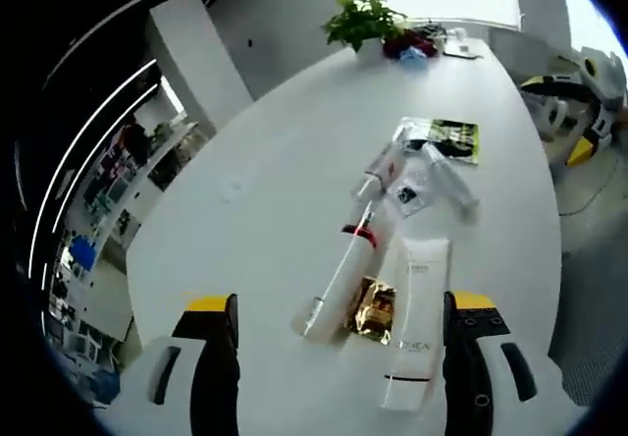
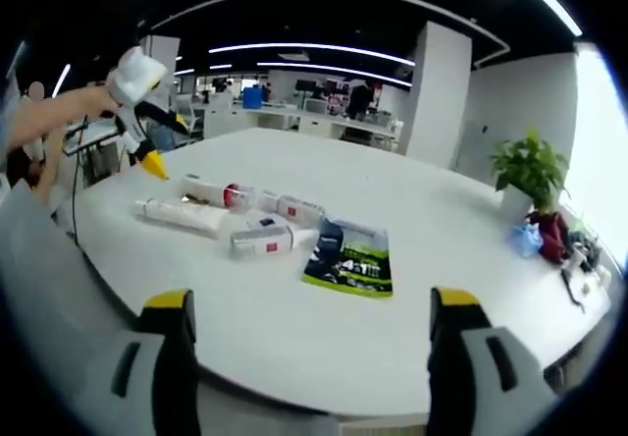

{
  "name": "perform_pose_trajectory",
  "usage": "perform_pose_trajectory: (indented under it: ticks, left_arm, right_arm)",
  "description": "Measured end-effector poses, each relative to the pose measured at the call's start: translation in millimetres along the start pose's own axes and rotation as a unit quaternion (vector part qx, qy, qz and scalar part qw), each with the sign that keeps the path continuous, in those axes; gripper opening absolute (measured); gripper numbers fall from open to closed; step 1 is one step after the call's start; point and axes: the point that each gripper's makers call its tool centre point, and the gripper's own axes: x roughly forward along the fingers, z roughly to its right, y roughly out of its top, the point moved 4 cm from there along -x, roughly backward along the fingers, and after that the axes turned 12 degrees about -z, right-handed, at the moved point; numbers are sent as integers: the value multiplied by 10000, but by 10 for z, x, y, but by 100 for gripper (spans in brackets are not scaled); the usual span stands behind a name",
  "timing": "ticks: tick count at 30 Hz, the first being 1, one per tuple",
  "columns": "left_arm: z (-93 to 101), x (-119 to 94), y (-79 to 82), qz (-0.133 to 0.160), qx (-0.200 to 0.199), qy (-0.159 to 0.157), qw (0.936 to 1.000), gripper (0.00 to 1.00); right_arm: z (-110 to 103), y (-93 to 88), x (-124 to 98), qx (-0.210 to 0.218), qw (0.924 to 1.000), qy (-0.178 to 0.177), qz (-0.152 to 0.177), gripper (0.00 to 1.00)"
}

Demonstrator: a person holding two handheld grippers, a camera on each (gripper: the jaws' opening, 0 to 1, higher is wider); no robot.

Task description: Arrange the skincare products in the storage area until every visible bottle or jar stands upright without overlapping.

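Left gripper view, white table [image 1: 265,190], office bg

white tube [image 1: 416,320], bottles [image 1: 345,267] — lying flat, clustered

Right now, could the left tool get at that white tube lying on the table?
Probably yes. The white tube lies flat just ahead of the open left tool, nearer its right jaw, with nothing above it; a gold sachet sits beside it.

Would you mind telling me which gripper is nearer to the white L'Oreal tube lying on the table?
Left. The left gripper hovers right over the white tube, its jaws open to either side. The right gripper sits back at the table edge, the tube across the table.
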Motion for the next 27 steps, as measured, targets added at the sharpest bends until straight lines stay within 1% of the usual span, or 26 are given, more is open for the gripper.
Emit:
perform_pose_trajectory:
  ticks: [1, 5, 8, 11, 14, 15, 16, 18, 21, 24, 27]
  left_arm:
    - [-12, 23, 16, -17, 47, -63, 10000, 82]
    - [-66, 95, 42, -166, 280, -87, 9994, 78]
    - [-81, 139, 71, -215, 269, -286, 9990, 75]
    - [-117, 190, 79, -283, 358, -326, 9984, 70]
    - [-123, 258, 67, -423, 508, -435, 9969, 68]
    - [-119, 272, 66, -454, 567, -480, 9962, 66]
    - [-97, 287, 61, -519, 692, -610, 9944, 63]
    - [-118, 321, 80, -581, 605, -606, 9946, 60]
    - [-113, 362, 112, -600, 698, -698, 9933, 57]
    - [-114, 420, 134, -680, 744, -761, 9920, 56]
    - [-97, 484, 151, -784, 871, -834, 9896, 56]
  right_arm:
    - [1, -3, 1, -8, 10000, 0, -11, 100]
    - [-2, -6, 2, -23, 10000, 9, -24, 100]
    - [-8, -7, 2, -32, 10000, 25, -30, 100]
    - [-7, -9, 1, -30, 10000, 23, -37, 100]
    - [-2, -8, 1, -24, 10000, 9, -34, 100]
    - [-2, -10, 1, -24, 10000, 11, -42, 100]
    - [-2, -14, 2, -27, 10000, 11, -58, 100]
    - [-4, -13, 3, -35, 10000, 20, -61, 100]
    - [-10, -17, 5, -54, 9999, 42, -84, 100]
    - [-8, -15, 6, -46, 10000, 36, -78, 100]
    - [-6, -23, 10, -50, 9999, 34, -111, 100]
